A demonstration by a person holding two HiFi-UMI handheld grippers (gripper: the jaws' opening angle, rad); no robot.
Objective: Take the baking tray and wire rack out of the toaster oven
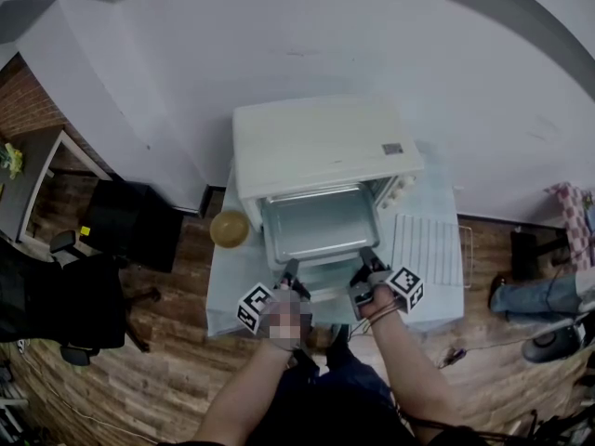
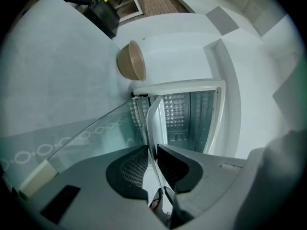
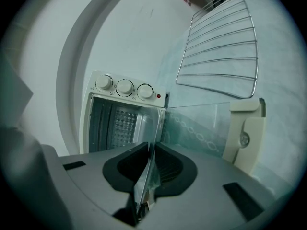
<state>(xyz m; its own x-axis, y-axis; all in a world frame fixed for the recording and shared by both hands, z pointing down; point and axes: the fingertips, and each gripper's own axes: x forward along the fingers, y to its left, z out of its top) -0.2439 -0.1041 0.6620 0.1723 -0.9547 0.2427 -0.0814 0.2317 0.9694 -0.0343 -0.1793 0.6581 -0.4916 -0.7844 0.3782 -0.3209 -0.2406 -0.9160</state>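
Gripping the near rim of the baking tray (image 1: pixel 321 226), the left claw (image 1: pixel 290 268) has its two jaws closed to a narrow gap, and the thin metal edge is pressed between the dark pads. The right claw (image 1: pixel 365 255) holds the same rim in the same way, a little further along it, with its jaws also narrow on the metal. Each claw is held in one hand of the person, whose forearms come in from the bottom of the head view.

Straight ahead of both claws stands the white toaster oven (image 1: pixel 316 142). The tray is partly out of its mouth and partly over the glass door (image 3: pixel 201 123), which hangs open just below the claws. The cream handle (image 3: pixel 245 128) of the door is just beside the right claw on its outer side. Three knobs (image 3: pixel 124 86) sit on the front of the oven, ahead of the right claw.

The wire rack (image 1: pixel 428 249) lies flat on the table (image 1: pixel 223 295), near the right claw on its right side, outside the oven. A tan bowl (image 1: pixel 230 229) stands ahead of the left claw and to its left, next to the oven wall.
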